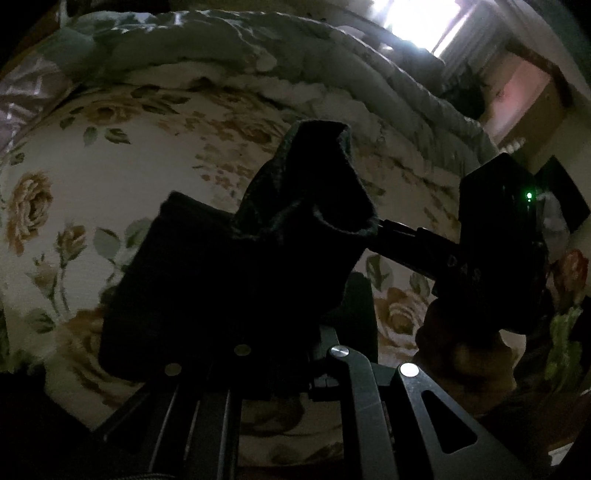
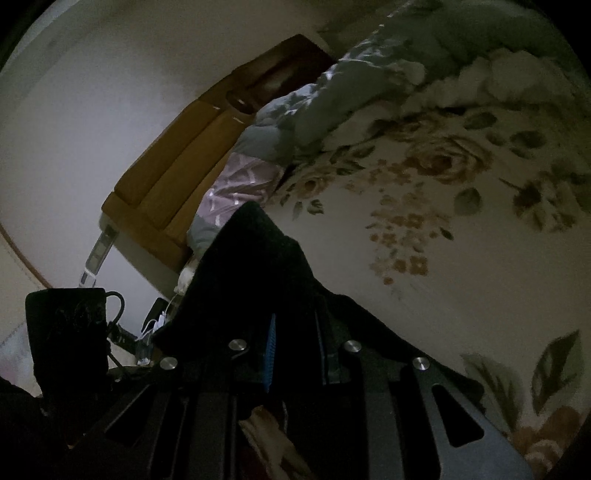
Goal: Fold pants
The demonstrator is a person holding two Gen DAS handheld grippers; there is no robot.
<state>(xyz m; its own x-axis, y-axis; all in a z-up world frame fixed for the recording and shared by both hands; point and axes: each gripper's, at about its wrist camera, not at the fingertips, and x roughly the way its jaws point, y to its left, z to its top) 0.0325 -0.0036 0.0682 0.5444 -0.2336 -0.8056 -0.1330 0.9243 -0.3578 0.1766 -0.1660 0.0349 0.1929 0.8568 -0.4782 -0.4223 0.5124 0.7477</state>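
The pants (image 1: pixel 306 192) are dark, almost black cloth. In the left wrist view they bunch up between the fingers of my left gripper (image 1: pixel 280 280), which is shut on them, lifted above the floral bedsheet (image 1: pixel 110 177). My right gripper (image 1: pixel 399 236) comes in from the right in that view and its tips meet the same cloth. In the right wrist view the pants (image 2: pixel 255 258) rise out of my right gripper (image 2: pixel 295 332), which is shut on them; the cloth hides its fingertips.
A rumpled grey-green quilt (image 1: pixel 221 48) lies along the far side of the bed, also in the right wrist view (image 2: pixel 351 74). A wooden headboard (image 2: pixel 177 177) stands at the left. A dark bag (image 2: pixel 66 332) and cables lie beside the bed. A bright window (image 1: pixel 417 18) is behind.
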